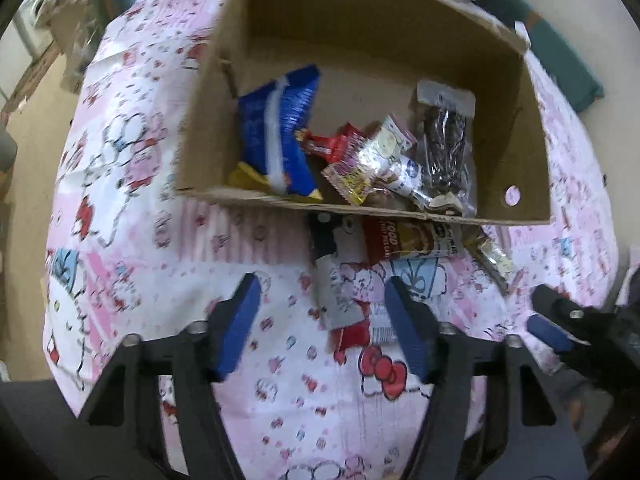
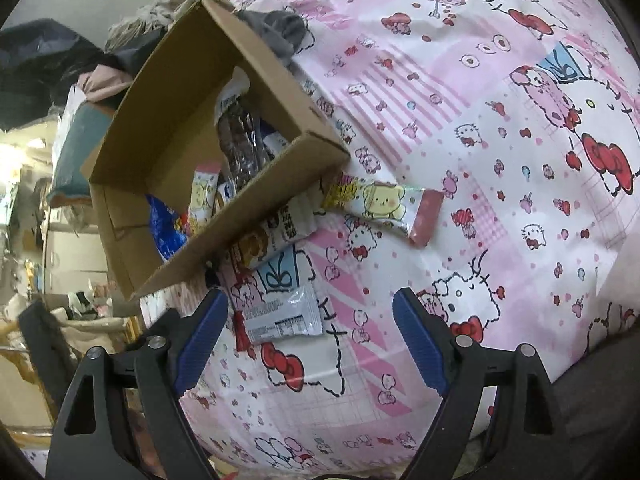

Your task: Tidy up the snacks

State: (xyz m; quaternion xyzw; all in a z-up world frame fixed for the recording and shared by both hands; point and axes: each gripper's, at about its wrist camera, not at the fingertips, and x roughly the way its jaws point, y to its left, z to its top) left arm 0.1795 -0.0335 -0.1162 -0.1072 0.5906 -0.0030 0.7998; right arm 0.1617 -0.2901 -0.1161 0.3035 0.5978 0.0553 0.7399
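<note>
Snacks fill the brown cardboard box (image 1: 208, 128) on the pink cartoon-print cloth (image 1: 160, 240). Left gripper (image 1: 324, 320) hangs released over a grey-and-red flat packet (image 1: 340, 300) before the box; right gripper (image 2: 308, 336) gapes empty, pink-ended bear wrapper (image 2: 384, 208) beyond.

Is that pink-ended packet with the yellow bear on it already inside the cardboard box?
No, the pink-ended yellow-bear packet lies on the patterned bedsheet, outside the brown cardboard box by its corner.

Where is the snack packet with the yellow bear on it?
In the right wrist view, the yellow-bear packet lies on the pink bedsheet, outside the cardboard box, by its near corner.
</note>
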